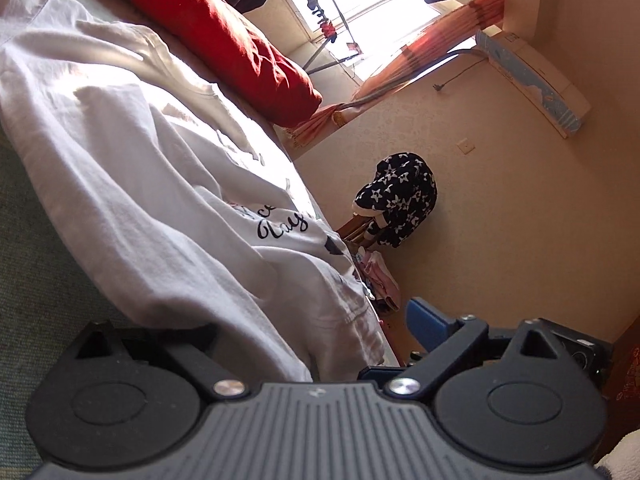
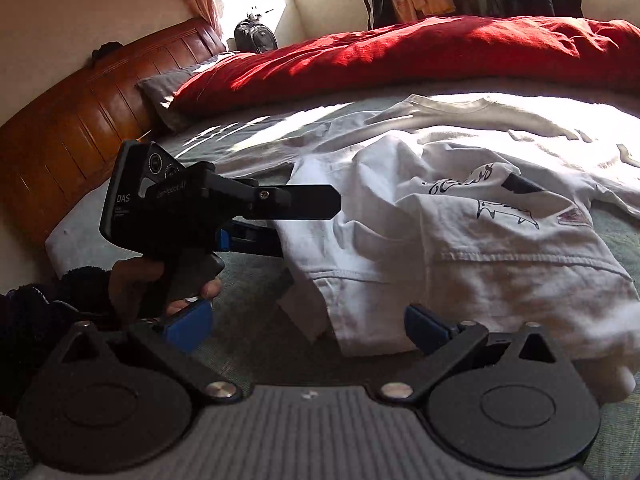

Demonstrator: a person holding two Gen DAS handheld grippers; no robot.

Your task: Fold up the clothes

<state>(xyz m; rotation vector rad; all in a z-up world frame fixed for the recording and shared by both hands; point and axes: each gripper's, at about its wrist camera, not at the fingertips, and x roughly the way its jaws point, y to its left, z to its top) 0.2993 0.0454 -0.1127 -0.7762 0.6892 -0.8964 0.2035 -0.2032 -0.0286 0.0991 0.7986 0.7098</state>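
A white T-shirt with black script and a drawing lies rumpled and partly folded over on the bed. In the left wrist view the T-shirt drapes over my left gripper's left finger and hides it; the blue right finger stands free, so the jaws are wide apart. The right wrist view shows my left gripper held by a hand, one finger above the shirt's edge and one under it. My right gripper is open, with the shirt's hem just ahead of its right finger.
A grey-green sheet covers the bed. A red duvet lies along the far side, with a grey pillow and a wooden headboard at the left. A star-patterned garment hangs beside the bed by the wall.
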